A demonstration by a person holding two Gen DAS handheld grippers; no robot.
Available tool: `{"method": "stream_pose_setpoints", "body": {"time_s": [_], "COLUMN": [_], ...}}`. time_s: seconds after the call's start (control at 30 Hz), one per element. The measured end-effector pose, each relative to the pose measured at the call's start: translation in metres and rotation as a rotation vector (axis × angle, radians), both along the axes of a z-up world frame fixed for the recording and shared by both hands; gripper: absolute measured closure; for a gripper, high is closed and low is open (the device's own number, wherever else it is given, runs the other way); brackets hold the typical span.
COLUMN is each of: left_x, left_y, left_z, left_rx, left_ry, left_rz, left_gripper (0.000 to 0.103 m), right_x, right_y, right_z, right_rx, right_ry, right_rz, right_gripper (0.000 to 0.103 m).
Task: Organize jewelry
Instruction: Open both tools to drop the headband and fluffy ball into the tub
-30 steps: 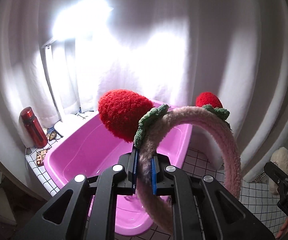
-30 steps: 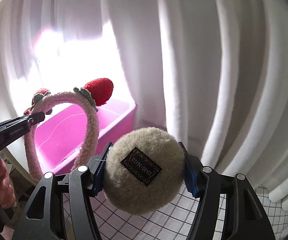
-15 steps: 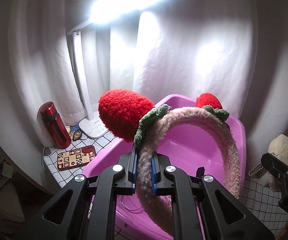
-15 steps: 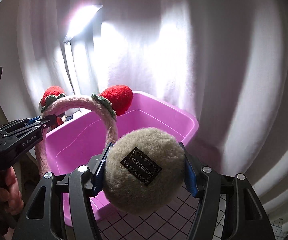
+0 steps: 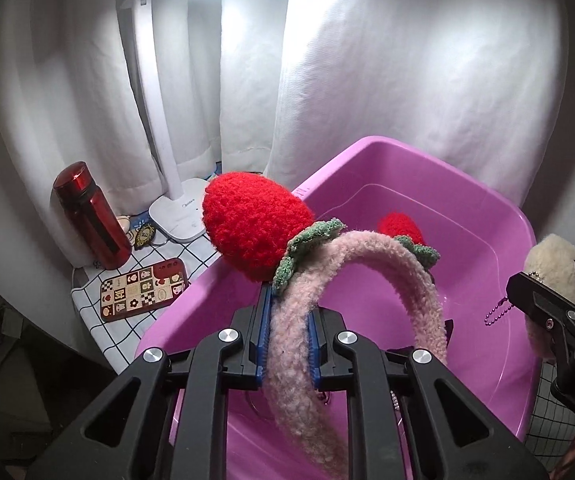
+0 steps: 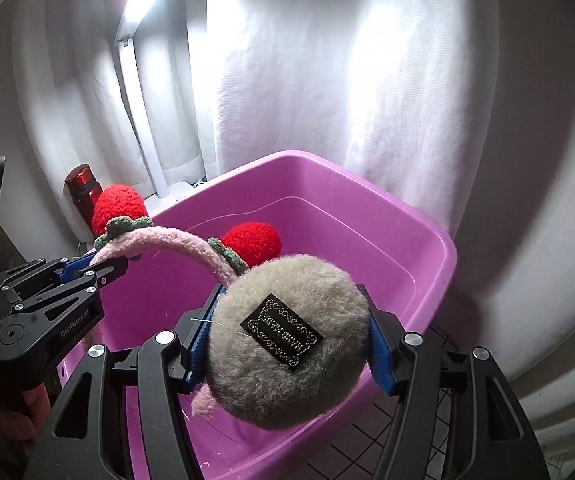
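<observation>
My left gripper (image 5: 287,344) clamps the headband (image 5: 367,256); my right gripper (image 6: 287,344) squeezes the pompom (image 6: 287,340), both over the tub (image 6: 427,248) near the desk's (image 5: 99,320) back edge.

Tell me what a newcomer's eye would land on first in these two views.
First, the fuzzy pink headband with two red strawberries, clamped in the left gripper over the purple tub. Next, the beige pompom with a black label, squeezed in the right gripper above the same tub. Behind, a lit white desk lamp stands by a red bottle at the curtain.
</observation>
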State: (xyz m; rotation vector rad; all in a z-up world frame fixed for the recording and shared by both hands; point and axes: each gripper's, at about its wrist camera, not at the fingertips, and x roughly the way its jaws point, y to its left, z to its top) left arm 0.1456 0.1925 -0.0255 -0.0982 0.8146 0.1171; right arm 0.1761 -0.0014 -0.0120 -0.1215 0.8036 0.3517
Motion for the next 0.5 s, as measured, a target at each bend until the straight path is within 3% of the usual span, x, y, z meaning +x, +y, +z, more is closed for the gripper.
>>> {"method": "stream_pose_setpoints", "body": {"time_s": [0.07,0.17,0.23,0.27,0.3,0.4,0.5], "left_x": [0.003,0.005,0.006,0.005,0.003,-0.002,-0.003], "left_y": [0.001,0.006,0.007,0.007,0.008,0.007,0.005], "left_z": [-0.002,-0.005,-0.005,-0.005,-0.002,0.008,0.013], "left_rx": [0.000,-0.005,0.009,0.017,0.025,0.055,0.073], "left_ry": [0.013,0.023,0.035,0.029,0.013,-0.029,-0.034], "left_rz": [0.005,0.014,0.023,0.029,0.033,0.038,0.042], "left_gripper": [0.083,0.070,0.049,0.033,0.023,0.009,0.008], "right_x": [0.003,0.008,0.009,0.009,0.009,0.007,0.004], "right_y": [0.003,0.005,0.006,0.006,0.006,0.006,0.002], "right_z": [-0.002,-0.003,-0.003,-0.002,-0.002,0.000,0.003], "right_rx": [-0.005,0.004,-0.008,-0.016,-0.024,-0.047,-0.031], "right_ry": [0.006,0.036,0.032,0.031,0.027,0.014,0.006], "right_rz": [-0.007,-0.006,-0.012,-0.014,-0.015,-0.030,-0.043], "right_gripper": [0.041,0.038,0.029,0.024,0.024,0.024,0.024]}}
